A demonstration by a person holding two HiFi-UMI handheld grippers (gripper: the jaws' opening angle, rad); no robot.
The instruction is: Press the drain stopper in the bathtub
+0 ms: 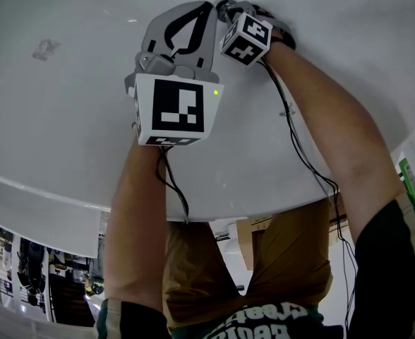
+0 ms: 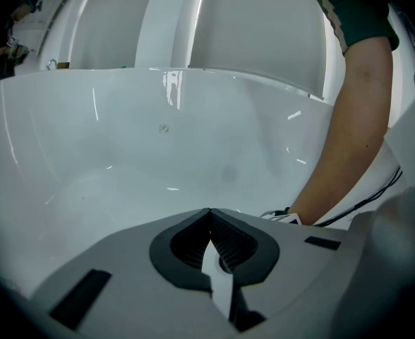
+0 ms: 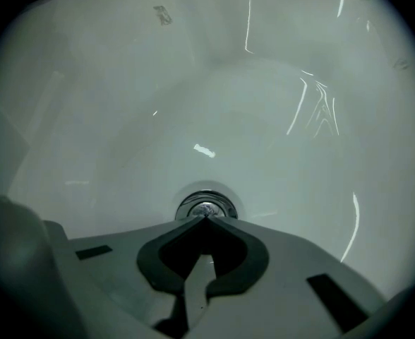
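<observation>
- My right gripper (image 3: 205,218) has its jaws pressed together with nothing between them. Its tips lie at the near edge of the round chrome drain stopper (image 3: 206,205), low in the centre of the right gripper view. I cannot tell whether they touch it.
- The stopper sits in the floor of the glossy white bathtub (image 3: 123,119).
- My left gripper (image 2: 209,210) is closed too and empty, its tips over bare tub wall.
- In the head view both grippers sit close together at upper middle, inside the tub.
- A bare forearm (image 2: 349,140) runs down the right side of the left gripper view.
</observation>
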